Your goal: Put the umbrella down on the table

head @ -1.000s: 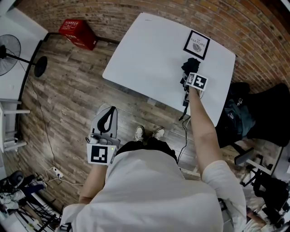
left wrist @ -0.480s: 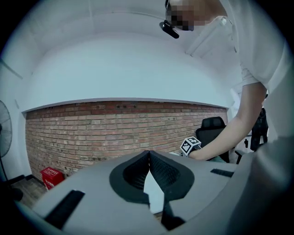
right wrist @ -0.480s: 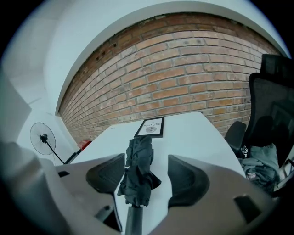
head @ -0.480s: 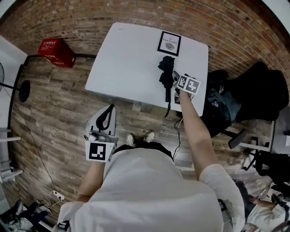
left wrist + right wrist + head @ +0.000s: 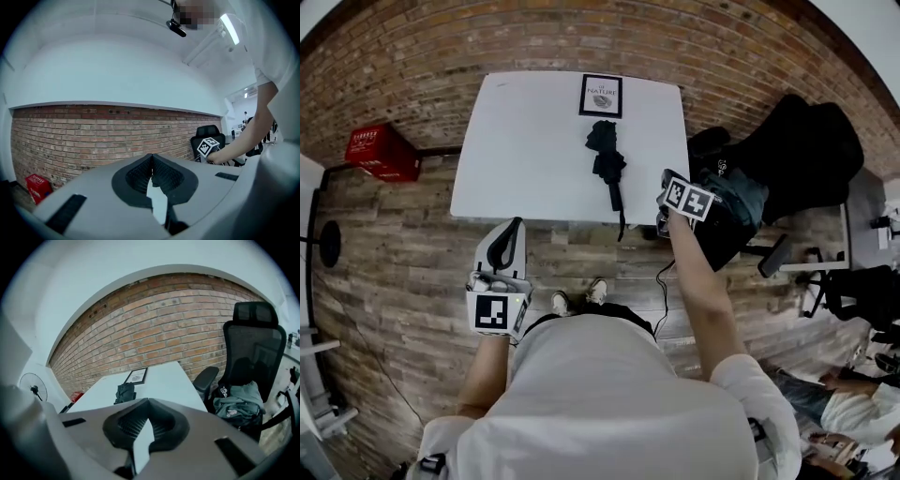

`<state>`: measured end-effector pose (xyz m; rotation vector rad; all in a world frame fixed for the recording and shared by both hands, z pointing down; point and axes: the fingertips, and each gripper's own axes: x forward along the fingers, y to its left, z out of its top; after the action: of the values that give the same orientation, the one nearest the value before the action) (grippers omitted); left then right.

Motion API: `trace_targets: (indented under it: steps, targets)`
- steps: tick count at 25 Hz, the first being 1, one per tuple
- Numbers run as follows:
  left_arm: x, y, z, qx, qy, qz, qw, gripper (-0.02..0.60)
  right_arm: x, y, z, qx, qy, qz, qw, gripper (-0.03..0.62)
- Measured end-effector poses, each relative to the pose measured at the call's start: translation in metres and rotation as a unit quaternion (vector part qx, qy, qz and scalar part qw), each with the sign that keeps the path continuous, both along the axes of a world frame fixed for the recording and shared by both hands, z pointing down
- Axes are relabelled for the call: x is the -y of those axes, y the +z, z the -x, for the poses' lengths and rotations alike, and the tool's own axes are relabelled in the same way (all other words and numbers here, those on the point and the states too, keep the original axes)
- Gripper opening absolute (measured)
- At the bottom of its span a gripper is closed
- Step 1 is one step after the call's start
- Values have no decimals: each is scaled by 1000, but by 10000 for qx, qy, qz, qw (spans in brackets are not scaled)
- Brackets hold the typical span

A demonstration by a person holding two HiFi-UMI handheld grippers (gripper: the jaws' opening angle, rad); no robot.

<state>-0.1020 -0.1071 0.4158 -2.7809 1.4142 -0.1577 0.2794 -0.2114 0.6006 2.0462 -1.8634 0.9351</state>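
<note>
At the lower left of the head view the left gripper [image 5: 508,242] hangs over the wooden floor, short of the table. Its jaws are pressed together on nothing, and it plays no part here. In the upper centre, the folded black umbrella [image 5: 607,161] now lies alone on the white table [image 5: 516,141], just below the framed print [image 5: 601,95]. A second ago the right gripper [image 5: 146,422] sat right at the umbrella with its jaws wide. It has since let go, drawn back off the table's near right corner and snapped its jaws together, empty, with the umbrella well ahead of them in its own view. That reads as the task done: the umbrella is down and released, and nothing touches it. Its long axis runs up and down the frame, leaning slightly right toward the bottom. The bunched canopy end points at the print, and the slim handle end points at the person, its strap seeming to hang just over the near edge.
</note>
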Motion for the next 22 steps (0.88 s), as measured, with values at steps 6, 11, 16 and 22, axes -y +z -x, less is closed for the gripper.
trace_targets:
  steps: [6, 11, 16, 22]
  targets:
    - [7, -2, -6, -21, 192, -28, 9998, 23, -20, -82, 7, -523, -443, -950, 9931, 20]
    - [14, -5, -4, -41, 197, -57, 9998, 23, -31, -158, 12, -642, -483, -1783, 9807, 20]
    - [27, -24, 0, -139, 85, -273, 9995, 23, -51, -240, 24, -943, -691, -2624, 9579, 20]
    - [31, -43, 11, -199, -64, -453, 9988, 23, -94, -287, 20, -1510, -729, -3081, 9365, 20]
